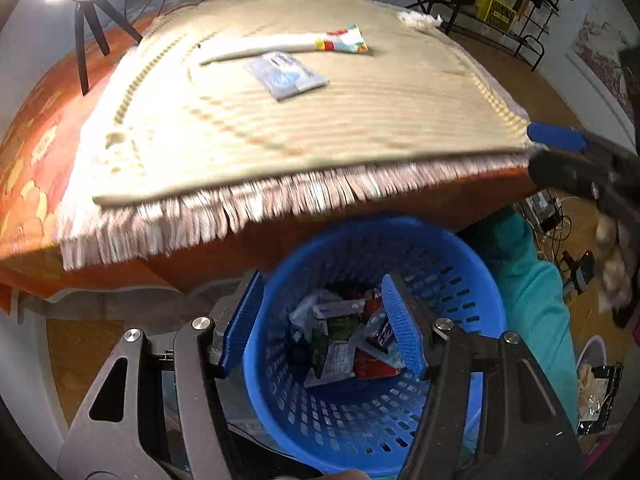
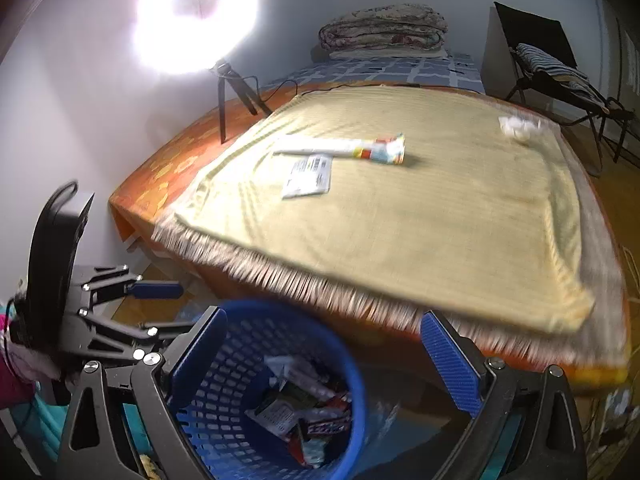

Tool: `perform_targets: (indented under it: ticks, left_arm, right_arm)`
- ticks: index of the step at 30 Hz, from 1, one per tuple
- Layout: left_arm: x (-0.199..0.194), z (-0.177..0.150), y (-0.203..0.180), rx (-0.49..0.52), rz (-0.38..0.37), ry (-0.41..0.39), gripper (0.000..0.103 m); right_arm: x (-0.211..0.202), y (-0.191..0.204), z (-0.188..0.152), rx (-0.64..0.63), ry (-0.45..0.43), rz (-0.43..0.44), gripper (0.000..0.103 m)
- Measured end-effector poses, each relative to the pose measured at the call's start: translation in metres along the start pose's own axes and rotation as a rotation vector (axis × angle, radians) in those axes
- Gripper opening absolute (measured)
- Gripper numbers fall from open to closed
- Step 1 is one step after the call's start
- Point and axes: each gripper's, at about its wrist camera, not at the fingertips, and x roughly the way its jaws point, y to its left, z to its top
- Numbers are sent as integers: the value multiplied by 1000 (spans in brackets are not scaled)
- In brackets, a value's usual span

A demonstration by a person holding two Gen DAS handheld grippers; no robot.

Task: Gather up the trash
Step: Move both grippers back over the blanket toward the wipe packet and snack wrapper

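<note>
Blurred wrappers [image 1: 348,344] in blue basket [image 1: 460,264], seemingly crumpled

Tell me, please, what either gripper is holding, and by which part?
Nothing: the left gripper and right gripper are open and empty above the basket.

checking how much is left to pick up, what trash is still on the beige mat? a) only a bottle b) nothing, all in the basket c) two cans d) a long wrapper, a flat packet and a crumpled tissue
d: the long wrapper, the flat packet and the crumpled tissue lie on the beige mat, while other wrappers already sit in the blue basket.
</note>
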Motion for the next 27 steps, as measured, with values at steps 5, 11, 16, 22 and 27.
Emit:
perform_targets:
  ticks: [5, 11, 16, 22, 27]
  left_arm:
    - [-9, 17, 11, -12, 17, -24, 63]
    - [-13, 37, 29, -42, 24, -46, 63]
    - [-11, 48, 42, -83, 6, -59, 63]
    - [-8, 53, 53, -104, -12, -52, 63]
    - [-5, 56, 67, -143, -14, -49, 63]
  right_arm:
    - [7, -10, 41, -67, 16, 16, 99]
    - [35, 1, 79, -187, 44, 28, 99]
    - [69, 5, 108, -232, 67, 35, 98]
    - [121, 16, 139, -331, 130, 19, 91]
    - [157, 24, 158, -390, 165, 5, 90]
